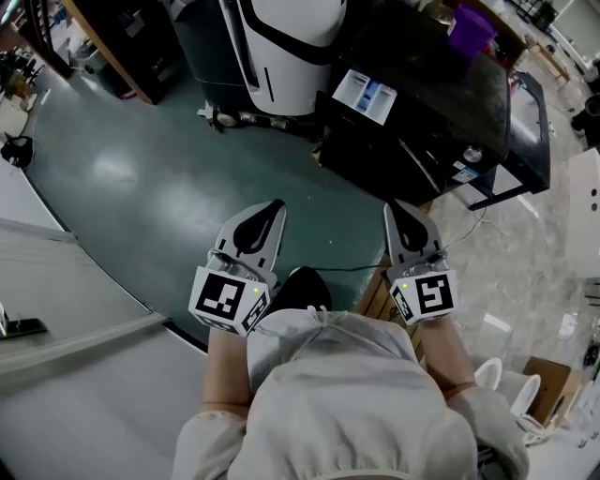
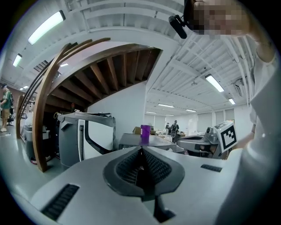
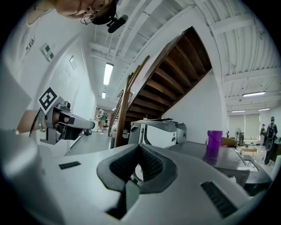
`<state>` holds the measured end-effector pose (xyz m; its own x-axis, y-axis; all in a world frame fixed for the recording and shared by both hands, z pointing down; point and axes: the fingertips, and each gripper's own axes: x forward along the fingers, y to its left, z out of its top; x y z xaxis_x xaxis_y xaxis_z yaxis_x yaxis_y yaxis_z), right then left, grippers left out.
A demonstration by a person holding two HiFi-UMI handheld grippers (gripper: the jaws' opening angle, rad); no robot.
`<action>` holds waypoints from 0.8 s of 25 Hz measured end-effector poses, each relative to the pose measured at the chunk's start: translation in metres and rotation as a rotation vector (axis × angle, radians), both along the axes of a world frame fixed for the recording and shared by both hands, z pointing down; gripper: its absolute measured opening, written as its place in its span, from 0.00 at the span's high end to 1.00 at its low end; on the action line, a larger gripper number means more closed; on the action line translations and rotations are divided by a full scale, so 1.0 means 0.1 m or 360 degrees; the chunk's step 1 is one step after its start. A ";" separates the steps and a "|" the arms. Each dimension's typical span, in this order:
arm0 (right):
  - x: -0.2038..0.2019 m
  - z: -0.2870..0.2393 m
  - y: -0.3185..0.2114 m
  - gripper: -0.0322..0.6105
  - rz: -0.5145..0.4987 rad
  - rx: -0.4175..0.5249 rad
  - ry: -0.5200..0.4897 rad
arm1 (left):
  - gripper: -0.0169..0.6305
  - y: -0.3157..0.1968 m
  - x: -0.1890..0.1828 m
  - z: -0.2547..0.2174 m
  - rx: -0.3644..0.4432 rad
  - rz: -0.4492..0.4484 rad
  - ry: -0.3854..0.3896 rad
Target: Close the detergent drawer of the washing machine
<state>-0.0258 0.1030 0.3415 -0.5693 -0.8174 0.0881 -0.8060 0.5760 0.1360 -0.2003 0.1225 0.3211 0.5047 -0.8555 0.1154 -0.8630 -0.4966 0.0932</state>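
The black washing machine (image 1: 427,103) stands at the far right of the head view, with a purple cup (image 1: 472,26) on its top. A white and blue panel (image 1: 366,97) shows at its near left corner; whether this is the drawer I cannot tell. My left gripper (image 1: 275,204) and right gripper (image 1: 394,206) are held side by side over the green floor, well short of the machine. Both are shut on nothing. The left gripper view has the jaws (image 2: 141,150) meeting below the purple cup (image 2: 145,133). In the right gripper view the jaws (image 3: 139,146) also meet, with the cup (image 3: 214,140) off to the right.
A white and grey machine (image 1: 281,47) stands left of the black one. A dark cable (image 1: 352,269) runs across the green floor (image 1: 141,178). A wooden staircase (image 2: 88,66) rises at the left. Cardboard boxes (image 1: 553,380) and white cups (image 1: 490,373) lie at bottom right.
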 end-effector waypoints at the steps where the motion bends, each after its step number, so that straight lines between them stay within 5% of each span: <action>1: -0.09 -0.03 -0.15 0.94 0.0023 0.0001 0.0010 | 0.94 -0.17 -0.08 -0.03 -0.0011 0.0021 -0.0004; 11: -0.31 -0.24 -1.03 0.94 0.0226 -0.0163 0.0059 | 0.94 -1.31 -0.31 -0.04 -0.0219 0.0253 -0.0092; 20: 0.12 0.13 -1.51 0.94 0.0368 -0.0298 0.0017 | 0.94 -1.83 0.17 0.42 -0.0320 0.0405 -0.0235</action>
<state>-0.0142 -0.0475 0.3545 -0.3683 -0.8941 0.2549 -0.9178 0.3934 0.0540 -0.1836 -0.0605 0.3633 0.6641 -0.6575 0.3560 -0.7255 -0.6817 0.0944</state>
